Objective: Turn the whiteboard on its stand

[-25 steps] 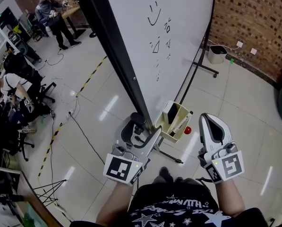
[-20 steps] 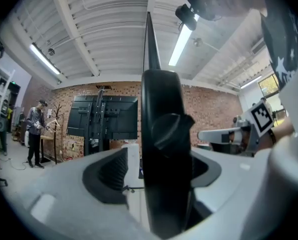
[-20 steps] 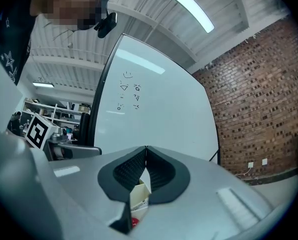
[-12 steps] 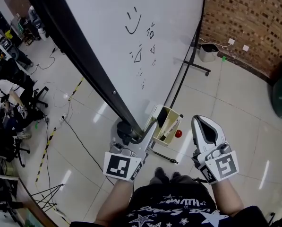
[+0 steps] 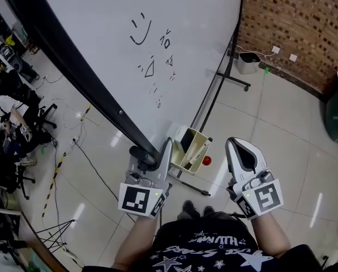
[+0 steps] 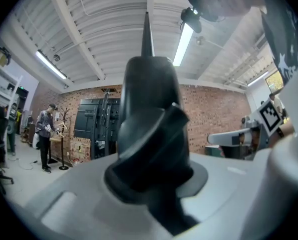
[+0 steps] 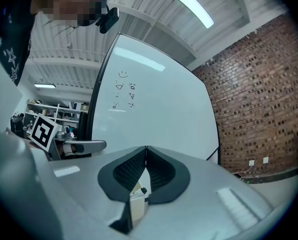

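At far left, seated people are working at desks, well apart from the stand. The whiteboard is standing tilted across the head view. Its black frame edge is running down from the upper left to a black locking knob at the board's lower corner. The left gripper is closing its jaws on this knob. In the left gripper view the knob is filling the space between them, and the pads are appearing to press against it. Just right of the knob, a pale accessory tray is hanging on the stand, with a small red ball beside it. The right gripper is hovering near the tray, its jaws pressed together at the tips and pinching nothing. A brick wall is closing the scene at right.
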A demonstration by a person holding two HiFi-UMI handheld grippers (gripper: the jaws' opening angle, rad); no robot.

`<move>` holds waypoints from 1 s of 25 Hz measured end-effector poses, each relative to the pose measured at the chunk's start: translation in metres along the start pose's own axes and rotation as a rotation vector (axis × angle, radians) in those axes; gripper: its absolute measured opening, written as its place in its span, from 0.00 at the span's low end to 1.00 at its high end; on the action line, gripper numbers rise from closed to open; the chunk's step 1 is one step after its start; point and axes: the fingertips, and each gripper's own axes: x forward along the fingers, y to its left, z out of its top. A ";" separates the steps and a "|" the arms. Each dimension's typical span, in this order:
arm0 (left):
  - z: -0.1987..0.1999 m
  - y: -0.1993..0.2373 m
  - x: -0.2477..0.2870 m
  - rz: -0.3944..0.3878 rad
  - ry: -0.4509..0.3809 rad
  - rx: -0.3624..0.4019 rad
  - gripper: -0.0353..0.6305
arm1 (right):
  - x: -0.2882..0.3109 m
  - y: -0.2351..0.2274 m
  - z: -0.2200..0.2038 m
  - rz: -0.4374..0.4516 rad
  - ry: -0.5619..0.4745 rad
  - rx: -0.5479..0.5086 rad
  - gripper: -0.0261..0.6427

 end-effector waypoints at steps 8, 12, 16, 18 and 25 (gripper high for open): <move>-0.001 -0.016 0.017 0.026 0.025 -0.009 0.17 | -0.013 -0.032 0.004 -0.018 -0.005 0.026 0.05; 0.000 -0.020 0.023 0.030 0.031 -0.009 0.17 | -0.023 -0.044 0.007 -0.018 -0.007 0.027 0.05; -0.005 -0.034 0.032 0.035 0.035 -0.005 0.17 | -0.038 -0.063 0.001 -0.010 -0.003 0.041 0.05; -0.006 -0.045 0.042 0.041 0.039 -0.001 0.17 | -0.046 -0.078 -0.002 -0.004 -0.001 0.049 0.05; -0.013 -0.058 0.047 0.041 0.030 0.011 0.17 | -0.068 -0.093 -0.015 0.018 0.031 0.048 0.05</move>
